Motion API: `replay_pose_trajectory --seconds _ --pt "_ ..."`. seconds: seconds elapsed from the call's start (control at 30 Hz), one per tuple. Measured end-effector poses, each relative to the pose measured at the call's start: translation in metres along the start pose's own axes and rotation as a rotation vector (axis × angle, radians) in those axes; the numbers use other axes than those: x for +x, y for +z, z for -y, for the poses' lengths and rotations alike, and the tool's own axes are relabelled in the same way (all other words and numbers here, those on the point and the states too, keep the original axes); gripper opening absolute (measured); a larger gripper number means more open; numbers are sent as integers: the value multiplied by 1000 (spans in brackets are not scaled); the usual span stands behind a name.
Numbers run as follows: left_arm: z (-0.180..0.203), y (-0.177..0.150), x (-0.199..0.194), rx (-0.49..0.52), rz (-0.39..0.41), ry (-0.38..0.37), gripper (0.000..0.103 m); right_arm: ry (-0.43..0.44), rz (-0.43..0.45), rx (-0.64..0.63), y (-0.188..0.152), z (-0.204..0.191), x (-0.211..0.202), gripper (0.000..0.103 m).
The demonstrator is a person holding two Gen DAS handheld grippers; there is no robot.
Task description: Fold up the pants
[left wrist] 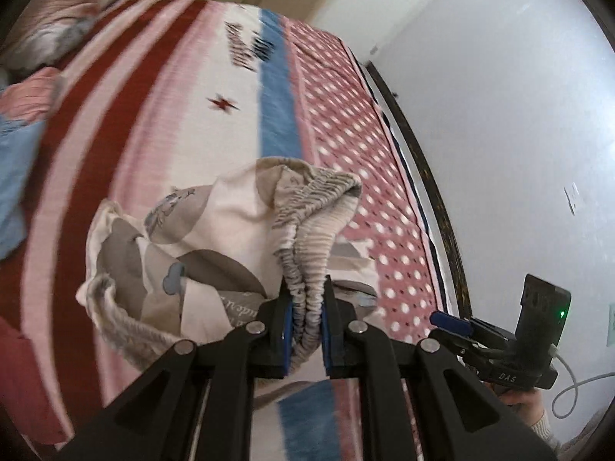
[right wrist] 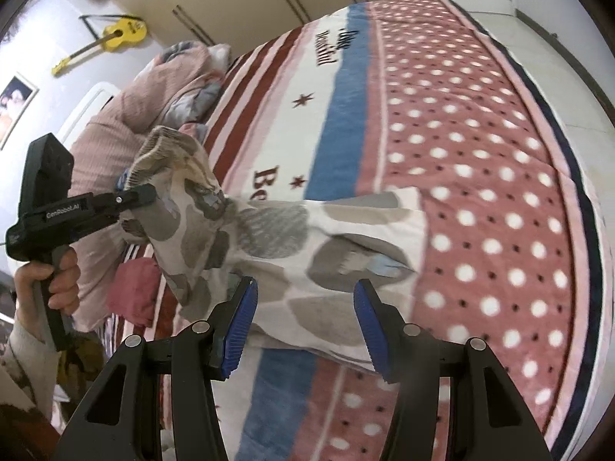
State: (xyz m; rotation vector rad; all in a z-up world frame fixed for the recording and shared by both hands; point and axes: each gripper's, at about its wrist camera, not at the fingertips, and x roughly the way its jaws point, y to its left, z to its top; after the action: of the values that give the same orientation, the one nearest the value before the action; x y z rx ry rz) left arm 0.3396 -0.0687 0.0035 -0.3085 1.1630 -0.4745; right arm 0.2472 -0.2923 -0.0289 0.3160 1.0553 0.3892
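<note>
The pants (left wrist: 200, 238) are cream with grey and blue patches and a ribbed elastic waistband. My left gripper (left wrist: 306, 307) is shut on the bunched waistband and holds that end lifted off the bed. In the right wrist view the pants (right wrist: 292, 238) hang from the left gripper (right wrist: 134, 198) at the left and drape down onto the blanket. My right gripper (right wrist: 303, 307) is open and empty, its blue pads (right wrist: 240, 322) spread just above the lower part of the pants. The right gripper also shows in the left wrist view (left wrist: 453, 320) at the lower right.
The bed is covered by a blanket (right wrist: 480, 176) with red stripes, a blue band and pink dotted area. Pillows and bedding (right wrist: 153, 92) lie at the head. A yellow guitar (right wrist: 115, 34) hangs on the wall. The bed's edge and white floor (left wrist: 519, 115) lie to the right.
</note>
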Motion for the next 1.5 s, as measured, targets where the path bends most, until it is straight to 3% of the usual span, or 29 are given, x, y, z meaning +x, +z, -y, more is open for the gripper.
replay_pose_trajectory --seconds 0.1,0.3,0.33,0.4,0.47,0.63,0.73,0.83,0.93,1.0,1.23,1.4,1.43,1.5 --pt "23 -5 30 39 -43 10 9 -9 9 20 -4 20 -8 49" --pt "32 -21 85 58 -154 40 10 -24 -5 49 -14 52 -7 49" --pt "33 -24 91 58 -174 38 13 -26 -9 51 -15 55 -5 49" --pt "31 -26 99 59 -213 14 28 -30 -20 57 -18 63 -1 49" --pt "33 -29 95 63 -208 13 53 -31 -30 67 -18 66 3 49" --pt "26 -21 51 63 -153 32 58 -23 -40 58 -8 57 6 49" --pt "7 -15 19 41 -113 97 62 -12 -43 32 3 39 11 49" --pt "-20 -9 -10 25 -67 212 71 -6 -46 -19 15 12 22 49" --pt "-52 -9 -35 23 -23 334 72 -5 -52 -73 22 -15 42 49" --pt "-76 -11 -43 -2 -14 370 72 4 -67 -101 24 -36 64 50" --pt "-133 -28 -57 -79 -9 435 72 -25 -131 -246 23 -100 136 58" --pt "-157 -38 -51 -114 -21 415 72 -67 -168 -298 17 -123 173 58" --pt "-159 -39 -51 -115 -22 416 72 -93 -173 -311 15 -125 179 57" --pt "-161 -40 -49 -120 -21 412 72 -141 -179 -325 14 -125 186 40"
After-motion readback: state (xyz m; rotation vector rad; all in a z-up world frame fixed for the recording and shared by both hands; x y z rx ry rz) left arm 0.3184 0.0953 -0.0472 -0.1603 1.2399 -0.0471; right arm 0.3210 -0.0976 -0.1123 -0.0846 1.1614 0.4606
